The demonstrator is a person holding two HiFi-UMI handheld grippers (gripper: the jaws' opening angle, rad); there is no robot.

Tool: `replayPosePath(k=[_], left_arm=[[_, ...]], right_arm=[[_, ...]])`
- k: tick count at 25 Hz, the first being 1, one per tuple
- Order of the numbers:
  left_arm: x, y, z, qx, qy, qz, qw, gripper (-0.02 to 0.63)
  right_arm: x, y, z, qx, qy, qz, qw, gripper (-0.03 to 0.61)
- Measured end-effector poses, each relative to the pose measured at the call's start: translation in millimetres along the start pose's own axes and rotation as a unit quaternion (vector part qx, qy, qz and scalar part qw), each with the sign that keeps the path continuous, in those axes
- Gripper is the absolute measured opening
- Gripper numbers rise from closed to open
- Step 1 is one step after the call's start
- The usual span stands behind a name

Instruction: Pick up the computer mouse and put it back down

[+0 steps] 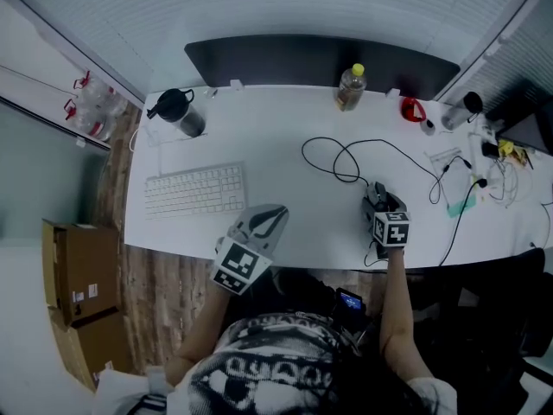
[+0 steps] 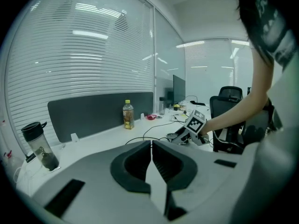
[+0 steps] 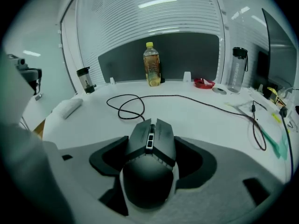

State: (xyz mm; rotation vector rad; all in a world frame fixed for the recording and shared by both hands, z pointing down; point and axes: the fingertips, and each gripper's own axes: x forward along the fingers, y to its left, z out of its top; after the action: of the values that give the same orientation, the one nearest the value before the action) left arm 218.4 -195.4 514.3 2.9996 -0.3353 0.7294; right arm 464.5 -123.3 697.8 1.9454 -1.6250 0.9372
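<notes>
With the right gripper [image 3: 150,140] clamped wide across the black angular computer mouse [image 3: 148,171], I'd settle it flat on the white desk [image 1: 294,223] near its front edge before releasing.

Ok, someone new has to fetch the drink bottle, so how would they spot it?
Find the white desk and follow its far edge along the dark partition. The bottle stands there near the middle; unlike the black-lidded cup and the clear flask, it has a yellow cap.

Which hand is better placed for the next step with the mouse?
Right. The mouse sits between the jaws of the right gripper; the left gripper, jaws together, is over by the keyboard.
</notes>
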Motion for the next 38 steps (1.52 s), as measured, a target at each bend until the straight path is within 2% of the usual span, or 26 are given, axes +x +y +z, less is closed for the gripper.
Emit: replayPosePath(k=[7, 12, 20, 27, 38], left_arm=[[-9, 3, -14, -0.002, 0.022, 0.015, 0.9996, 0.006], [-17, 2, -22, -0.005, 0.033, 0.021, 0.9992, 0.006], [-35, -8, -34, 0.01, 0.04, -0.009, 0.9991, 0.006], [-62, -17, -32, 0.04, 0.02, -0.059, 0.9973, 0.006], [-160, -19, -71, 0.069, -0.009, -0.116, 0.9908, 0.006]], right_arm=[[1, 2, -2, 0.021, -0.015, 0.007, 1.0, 0.306], [-15, -2, 3, 0.066, -0.047, -0.003, 0.997, 0.325], [-74, 33, -9, 0.109, -0.098, -0.032, 0.989, 0.32], [-129, 101, -12, 0.125, -0.144, -0.038, 0.981, 0.274], [-180, 254, -33, 0.126, -0.182, -0.039, 0.974, 0.24]])
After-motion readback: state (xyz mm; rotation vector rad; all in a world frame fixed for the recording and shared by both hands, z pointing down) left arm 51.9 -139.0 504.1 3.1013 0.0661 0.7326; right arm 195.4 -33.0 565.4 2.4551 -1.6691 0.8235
